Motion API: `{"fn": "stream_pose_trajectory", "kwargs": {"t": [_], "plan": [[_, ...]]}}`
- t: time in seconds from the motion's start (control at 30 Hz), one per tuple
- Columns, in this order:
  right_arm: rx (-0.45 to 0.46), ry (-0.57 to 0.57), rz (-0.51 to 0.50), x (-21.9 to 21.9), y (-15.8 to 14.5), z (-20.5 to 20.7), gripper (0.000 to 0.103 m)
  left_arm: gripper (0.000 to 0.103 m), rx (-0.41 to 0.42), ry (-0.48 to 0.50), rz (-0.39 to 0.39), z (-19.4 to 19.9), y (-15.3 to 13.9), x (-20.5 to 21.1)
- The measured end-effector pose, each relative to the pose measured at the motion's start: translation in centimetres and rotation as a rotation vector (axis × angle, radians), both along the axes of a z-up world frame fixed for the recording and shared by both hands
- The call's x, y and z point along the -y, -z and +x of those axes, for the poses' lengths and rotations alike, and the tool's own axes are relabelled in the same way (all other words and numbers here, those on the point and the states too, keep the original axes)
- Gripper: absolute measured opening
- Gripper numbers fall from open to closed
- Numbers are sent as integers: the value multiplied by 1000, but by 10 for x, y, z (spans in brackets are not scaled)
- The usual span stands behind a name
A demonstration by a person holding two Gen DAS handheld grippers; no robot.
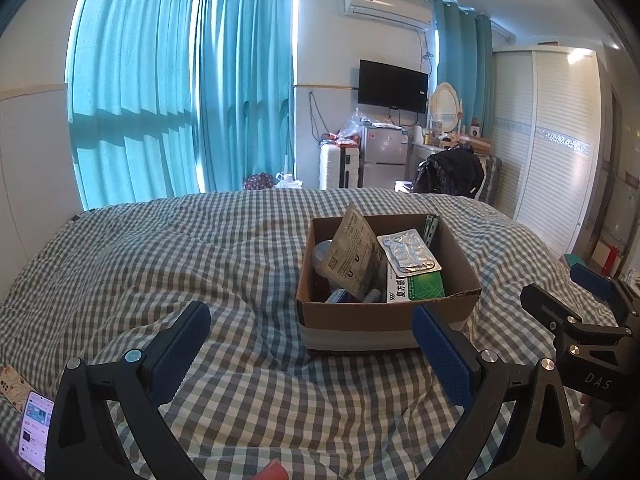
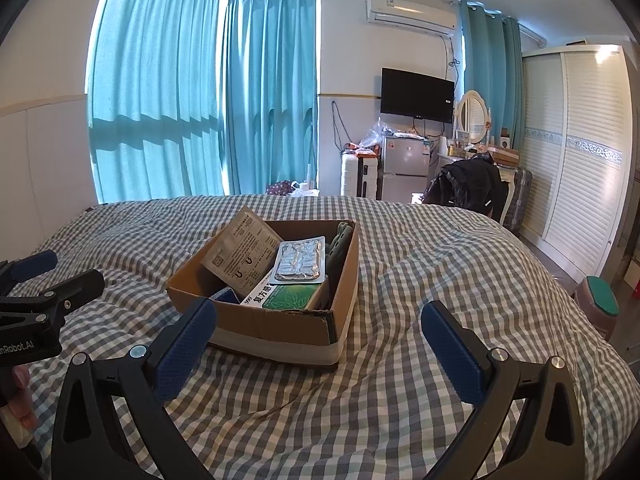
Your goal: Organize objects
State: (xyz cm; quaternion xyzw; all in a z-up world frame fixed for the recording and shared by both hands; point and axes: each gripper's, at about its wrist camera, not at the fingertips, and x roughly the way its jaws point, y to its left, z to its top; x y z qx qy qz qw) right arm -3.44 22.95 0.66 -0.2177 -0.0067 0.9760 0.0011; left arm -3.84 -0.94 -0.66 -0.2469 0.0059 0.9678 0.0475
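Observation:
An open cardboard box [image 1: 384, 320] [image 2: 280, 324] sits on the checked bedspread. It holds a brown sachet [image 1: 354, 258] [image 2: 240, 256], a silver blister pack [image 1: 410, 250] [image 2: 300, 260], a green medicine carton [image 1: 416, 286] [image 2: 288, 294] and other small items. My left gripper [image 1: 312, 332] is open and empty, just in front of the box and to its left. My right gripper [image 2: 320, 328] is open and empty, in front of the box's near right corner. Each gripper shows at the edge of the other's view: the right one [image 1: 576, 292], the left one [image 2: 60, 276].
A phone [image 1: 34, 428] with a lit screen lies on the bed at the near left. The checked bedspread [image 1: 160, 260] is rumpled. Beyond the bed stand a small fridge [image 2: 404, 172], a suitcase [image 2: 358, 178], a chair with a black jacket [image 2: 468, 188] and a wardrobe [image 2: 576, 152].

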Motion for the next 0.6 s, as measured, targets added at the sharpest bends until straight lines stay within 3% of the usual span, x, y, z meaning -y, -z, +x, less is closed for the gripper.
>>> {"fn": "stream_pose_trajectory", "kwargs": {"t": [0.6], "plan": [[8, -7, 13, 4, 2, -1, 103, 103, 16, 18, -23, 1, 1, -7]]}}
